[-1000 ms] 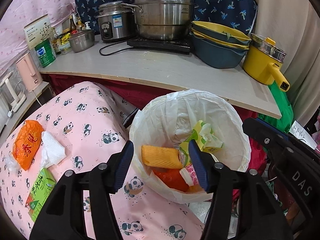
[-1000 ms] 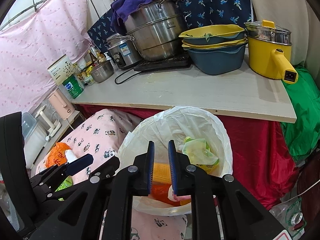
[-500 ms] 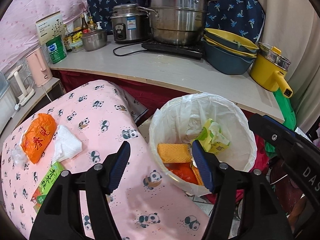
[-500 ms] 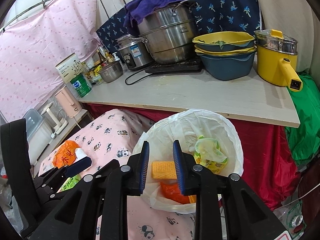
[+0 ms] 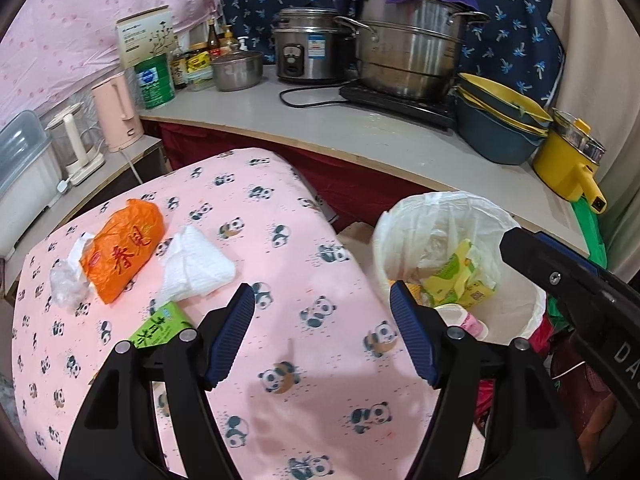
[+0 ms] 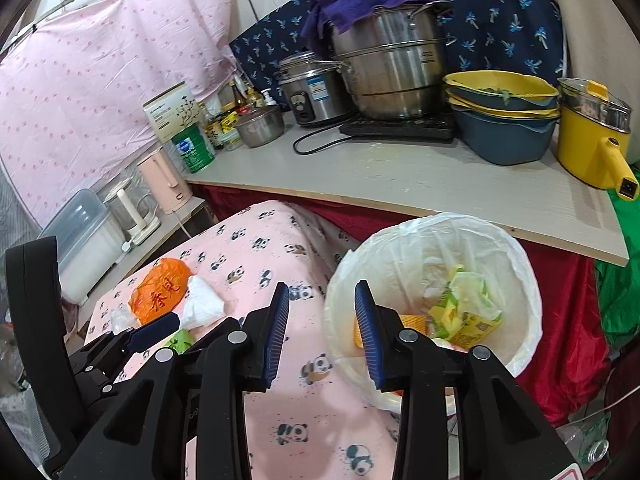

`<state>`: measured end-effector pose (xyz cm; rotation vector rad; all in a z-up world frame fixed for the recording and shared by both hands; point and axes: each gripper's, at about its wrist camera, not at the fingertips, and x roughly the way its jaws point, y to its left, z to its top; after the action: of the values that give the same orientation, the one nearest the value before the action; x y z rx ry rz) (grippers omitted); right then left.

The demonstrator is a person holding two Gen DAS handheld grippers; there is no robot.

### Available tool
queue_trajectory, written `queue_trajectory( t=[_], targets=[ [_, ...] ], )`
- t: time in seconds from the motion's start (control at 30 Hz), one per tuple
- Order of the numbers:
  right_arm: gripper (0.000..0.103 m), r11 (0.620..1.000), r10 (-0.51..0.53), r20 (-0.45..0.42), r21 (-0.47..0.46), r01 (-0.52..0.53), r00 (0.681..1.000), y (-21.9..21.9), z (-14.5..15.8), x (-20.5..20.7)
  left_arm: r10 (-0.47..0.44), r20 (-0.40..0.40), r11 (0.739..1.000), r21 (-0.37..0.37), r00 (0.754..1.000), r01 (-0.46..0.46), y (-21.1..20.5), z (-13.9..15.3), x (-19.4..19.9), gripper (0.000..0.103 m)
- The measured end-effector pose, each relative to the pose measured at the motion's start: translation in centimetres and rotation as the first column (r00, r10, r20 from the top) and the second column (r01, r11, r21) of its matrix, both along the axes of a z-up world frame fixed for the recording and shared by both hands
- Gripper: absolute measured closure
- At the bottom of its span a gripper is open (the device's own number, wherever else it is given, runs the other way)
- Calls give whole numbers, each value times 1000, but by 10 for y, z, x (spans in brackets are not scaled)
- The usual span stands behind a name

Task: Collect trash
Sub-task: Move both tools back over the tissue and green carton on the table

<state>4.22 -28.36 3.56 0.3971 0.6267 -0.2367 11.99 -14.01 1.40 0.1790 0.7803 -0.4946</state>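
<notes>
A bin lined with a white bag point(image 5: 400, 236) point(image 6: 524, 280) stands right of the pink panda cloth point(image 5: 280, 248) point(image 6: 256, 248) and holds yellow-green wrappers point(image 5: 460, 276) point(image 6: 464, 312). On the cloth lie an orange packet point(image 5: 124, 248) point(image 6: 162, 292), a white tissue point(image 5: 196, 268) point(image 6: 202, 304), a green carton point(image 5: 160, 326) point(image 6: 180, 340) and a clear plastic scrap point(image 5: 64, 284). My left gripper point(image 5: 322, 320) is open and empty over the cloth. My right gripper point(image 6: 322, 312) is open and empty at the bin's left rim.
A counter point(image 5: 360, 128) behind holds steel pots point(image 5: 408, 48), a rice cooker point(image 5: 308, 56), stacked basins point(image 5: 500, 128), a yellow electric pot point(image 5: 568, 160), a green tin point(image 5: 154, 80) and bottles. A pink kettle point(image 5: 118, 112) stands on a low shelf at left.
Both grippers have swung left, from over the bin toward the cloth. The right gripper's jaws have opened from nearly shut to wide. The left stayed open.
</notes>
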Motion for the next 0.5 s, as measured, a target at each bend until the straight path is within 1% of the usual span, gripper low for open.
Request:
queue_trajectory(
  t=[0.03, 0.13, 0.17, 0.2, 0.27, 0.5],
  targets=[
    [66, 1000, 7, -1, -1, -7, 1000, 4, 0, 2, 8, -1, 1000, 0, 1000, -8, 4, 0, 1, 36],
    [64, 999, 31, -6, -7, -31, 1000, 17, 0, 8, 34, -3, 999, -2, 999, -34, 19, -2, 4, 36],
    [64, 999, 40, -8, -9, -40, 999, 21, 0, 10, 41, -3, 999, -2, 999, -41, 24, -3, 5, 34],
    [63, 999, 47, -10, -10, -47, 999, 24, 0, 12, 51, -2, 999, 0, 999, -51, 29, -4, 6, 28],
    [62, 998, 62, -15, -14, -62, 998, 32, 0, 16, 70, 7, 998, 2, 997, -70, 41, -6, 7, 25],
    [58, 994, 111, -42, -18, -112, 993, 59, -7, 33, 117, -11, 993, 36, 993, -117, 84, -25, 18, 24]
  ],
)
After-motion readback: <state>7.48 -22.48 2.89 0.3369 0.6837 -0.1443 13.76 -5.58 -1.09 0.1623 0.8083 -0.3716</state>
